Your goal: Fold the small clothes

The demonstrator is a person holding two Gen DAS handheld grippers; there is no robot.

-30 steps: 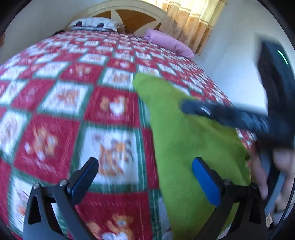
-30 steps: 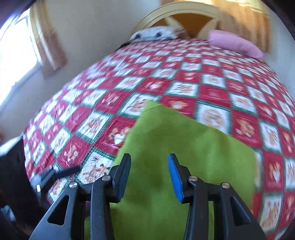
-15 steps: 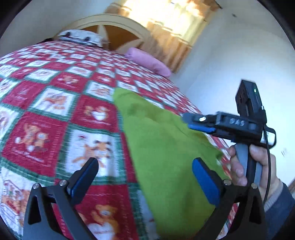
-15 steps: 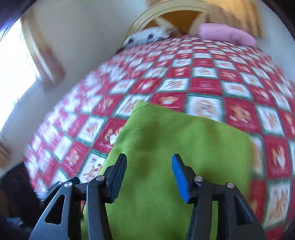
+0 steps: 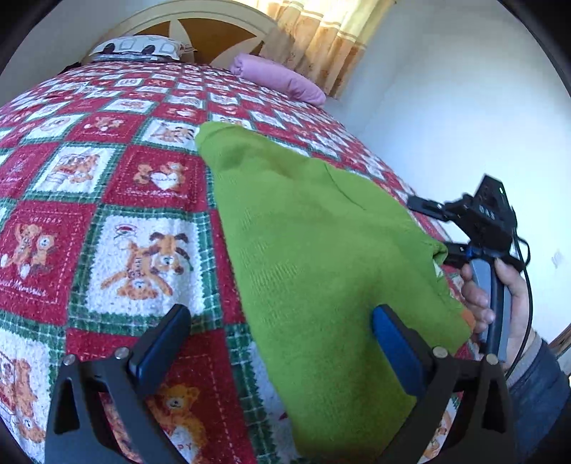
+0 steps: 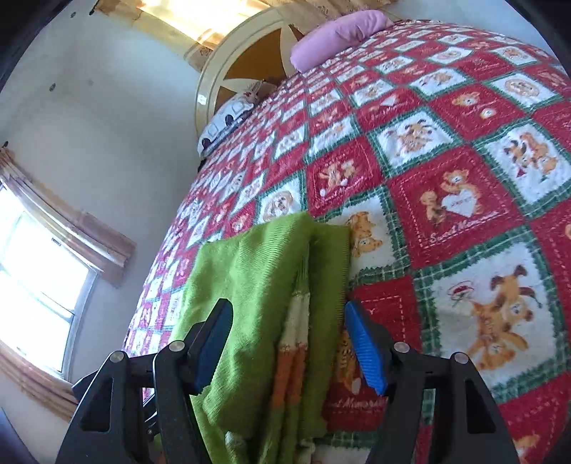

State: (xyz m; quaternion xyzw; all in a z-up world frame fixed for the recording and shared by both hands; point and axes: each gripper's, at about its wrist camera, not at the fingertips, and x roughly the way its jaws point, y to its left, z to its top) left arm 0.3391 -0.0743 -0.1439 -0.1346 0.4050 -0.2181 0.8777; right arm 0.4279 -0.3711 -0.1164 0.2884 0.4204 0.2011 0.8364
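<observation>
A green knitted garment (image 5: 314, 257) lies folded on the red, white and green teddy-bear bedspread (image 5: 135, 178). My left gripper (image 5: 282, 332) is open above its near end, with the left edge of the cloth running between the fingers and nothing gripped. A hand holds my right gripper (image 5: 437, 228) at the garment's right corner. In the right wrist view the garment's (image 6: 249, 285) layered edge, with orange and white stripes (image 6: 292, 357), sits between the fingers. The right gripper's (image 6: 289, 335) jaws are opening, and the pads do not press on the cloth.
A pink pillow (image 5: 278, 76) and a patterned pillow (image 5: 139, 48) lie at the wooden headboard (image 5: 200, 30). Curtains (image 5: 321, 39) hang behind it. The bed's right edge drops off by a white wall (image 5: 446, 107). A window (image 6: 32, 278) is on the other side.
The right gripper has swung off the top of the garment to its right edge, rolled over, and its jaws have spread wider. The left gripper has shifted slightly and stayed open.
</observation>
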